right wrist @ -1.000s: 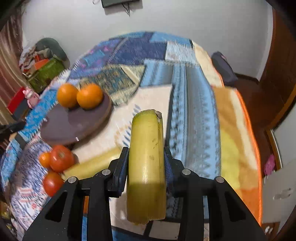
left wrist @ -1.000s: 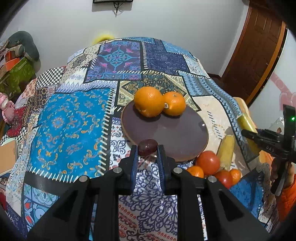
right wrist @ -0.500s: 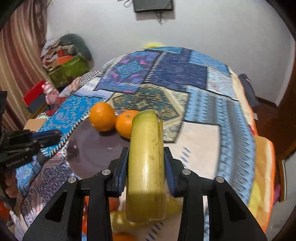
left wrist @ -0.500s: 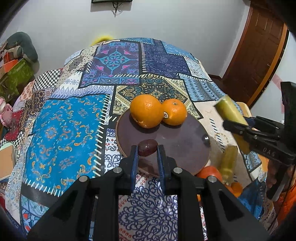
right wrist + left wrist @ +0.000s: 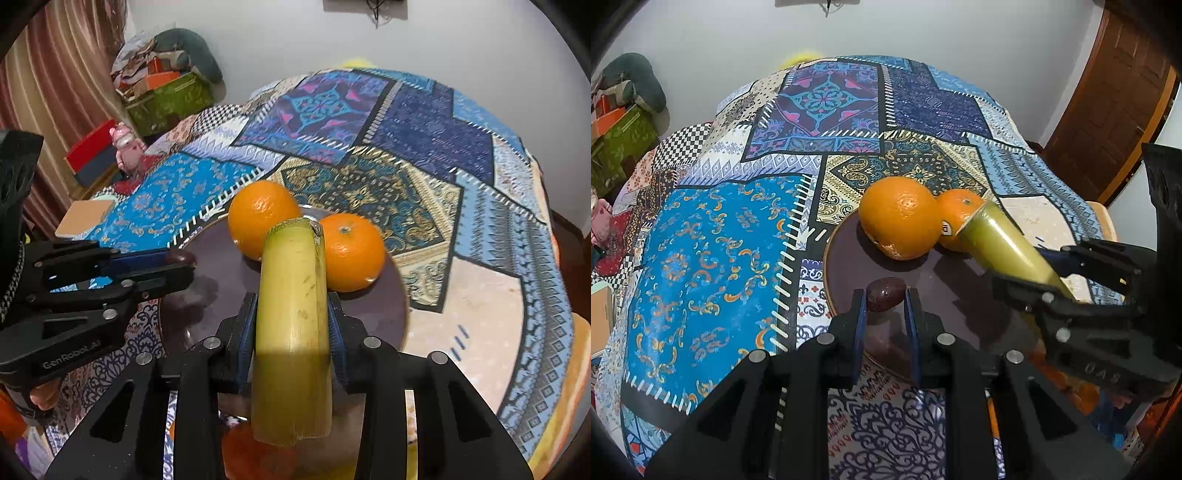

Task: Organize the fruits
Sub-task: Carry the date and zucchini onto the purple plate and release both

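A dark round plate lies on the patchwork cloth and holds two oranges, a large one and a smaller one. My left gripper is shut on a small dark maroon fruit and holds it over the plate's near left part. My right gripper is shut on a yellow-green cut stalk and holds it above the plate with its tip just in front of the oranges. The stalk also shows in the left wrist view.
The plate sits near the cloth's front right. Red and orange fruits lie on the cloth below my right gripper, mostly hidden. Boxes and clutter stand at the far left, a wooden door at the right.
Both grippers have moved in over the plate. The right gripper swung left with the stalk to the oranges. The left gripper carried the dark fruit forward from the plate's edge.
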`<state>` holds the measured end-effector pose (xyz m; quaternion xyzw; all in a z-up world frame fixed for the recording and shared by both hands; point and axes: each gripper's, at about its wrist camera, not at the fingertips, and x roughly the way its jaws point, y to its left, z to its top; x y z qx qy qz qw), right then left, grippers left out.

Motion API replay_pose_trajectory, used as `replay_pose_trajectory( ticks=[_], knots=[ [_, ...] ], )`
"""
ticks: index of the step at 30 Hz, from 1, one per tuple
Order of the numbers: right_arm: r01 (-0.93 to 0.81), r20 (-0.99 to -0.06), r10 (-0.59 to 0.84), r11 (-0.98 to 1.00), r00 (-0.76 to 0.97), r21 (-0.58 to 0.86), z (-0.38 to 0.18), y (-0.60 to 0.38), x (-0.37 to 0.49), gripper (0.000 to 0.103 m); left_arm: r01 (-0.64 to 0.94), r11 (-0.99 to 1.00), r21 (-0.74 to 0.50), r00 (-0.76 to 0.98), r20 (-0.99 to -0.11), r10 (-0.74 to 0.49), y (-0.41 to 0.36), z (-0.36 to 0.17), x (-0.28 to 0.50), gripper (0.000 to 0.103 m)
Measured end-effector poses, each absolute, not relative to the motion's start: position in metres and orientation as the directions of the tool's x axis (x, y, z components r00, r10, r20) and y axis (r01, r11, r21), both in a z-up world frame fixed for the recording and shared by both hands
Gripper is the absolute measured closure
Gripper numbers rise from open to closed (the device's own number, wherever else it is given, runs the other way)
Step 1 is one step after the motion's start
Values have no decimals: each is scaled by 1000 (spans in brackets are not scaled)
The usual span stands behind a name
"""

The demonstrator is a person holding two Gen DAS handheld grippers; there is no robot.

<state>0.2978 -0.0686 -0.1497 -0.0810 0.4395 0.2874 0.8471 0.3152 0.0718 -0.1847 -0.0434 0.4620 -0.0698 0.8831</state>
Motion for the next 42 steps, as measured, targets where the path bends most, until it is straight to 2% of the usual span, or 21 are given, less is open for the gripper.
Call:
replay_pose_trajectory(
  ticks=[20, 23, 25, 35, 40, 42],
  knots=[
    [-558, -841, 401, 817, 364, 148, -171, -58, 305, 70, 84, 988, -129, 531, -833, -154, 65, -203, 326, 83],
    [-563, -845, 394, 815, 362, 139, -170, -58, 304, 70, 83, 989, -126, 532, -833, -150, 65, -200, 325, 80],
    [-561, -837, 396, 817, 377, 134, -164, -62, 301, 70, 77, 989, -129, 540, -828, -150, 66, -196, 323, 69],
    [-522, -775, 394, 847, 494, 98, -116, -105, 276, 70, 100, 987, -125, 603, -781, -160, 65, -151, 291, 68],
    [-471, -759, 350, 880, 550, 64, -103, -137, 257, 69, 109, 987, -122, 634, -756, -164, 63, -127, 265, 60],
    [-449, -759, 334, 891, 559, 62, -103, -150, 249, 65, 113, 987, -116, 642, -749, -161, 62, -121, 253, 58]
  ],
)
